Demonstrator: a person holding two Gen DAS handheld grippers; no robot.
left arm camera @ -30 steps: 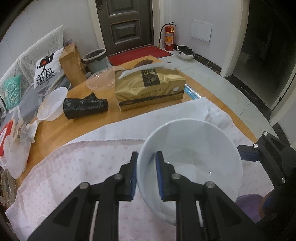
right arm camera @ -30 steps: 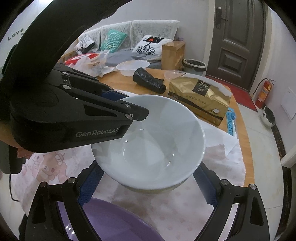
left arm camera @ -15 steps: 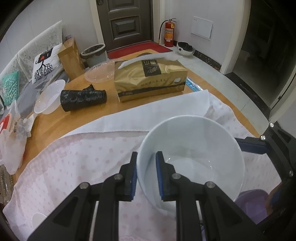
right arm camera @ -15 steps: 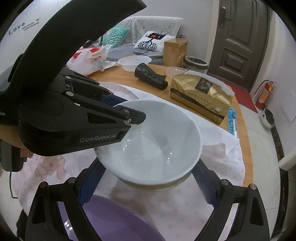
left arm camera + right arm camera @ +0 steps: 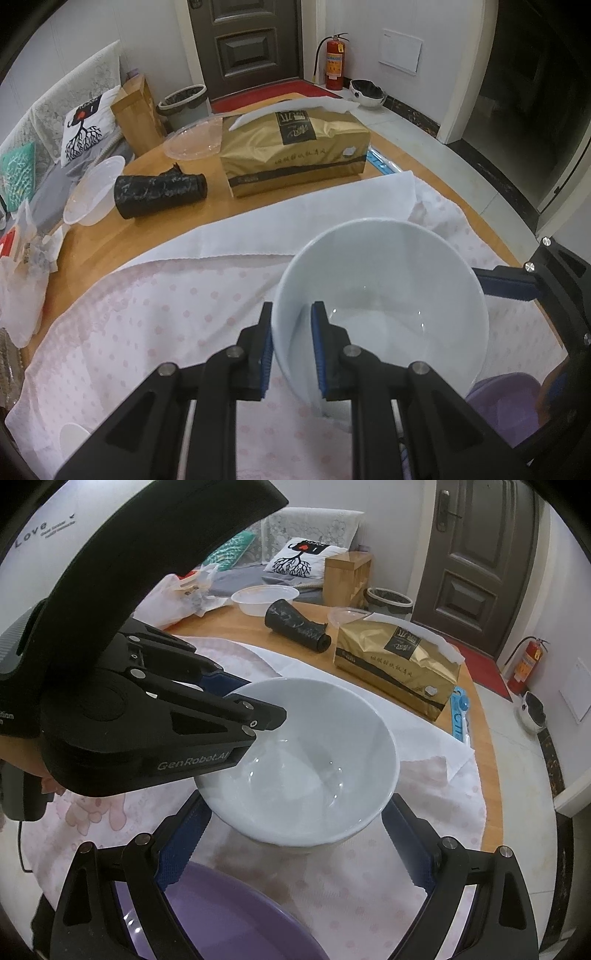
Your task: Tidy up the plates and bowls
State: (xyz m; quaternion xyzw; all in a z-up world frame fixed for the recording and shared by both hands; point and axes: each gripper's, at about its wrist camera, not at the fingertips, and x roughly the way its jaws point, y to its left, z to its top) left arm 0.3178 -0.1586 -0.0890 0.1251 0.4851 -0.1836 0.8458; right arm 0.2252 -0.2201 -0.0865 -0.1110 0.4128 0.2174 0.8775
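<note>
The left tongs (image 5: 291, 345) pinch the rim of a glossy white bowl (image 5: 384, 295) (round, deep, nothing inside); the right tongs (image 5: 295, 845) stand spread around it.

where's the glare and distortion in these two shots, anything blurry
Left wrist view: small ceiling-light glints inside the white bowl, fisheye bends the door and walls, dark vignette at the corners, the left gripper in the foreground slightly soft. Right wrist view: similar glints in the bowl and on the purple basin, the left gripper's body blocks the upper left, the right gripper sharp enough, background mildly soft.
</note>
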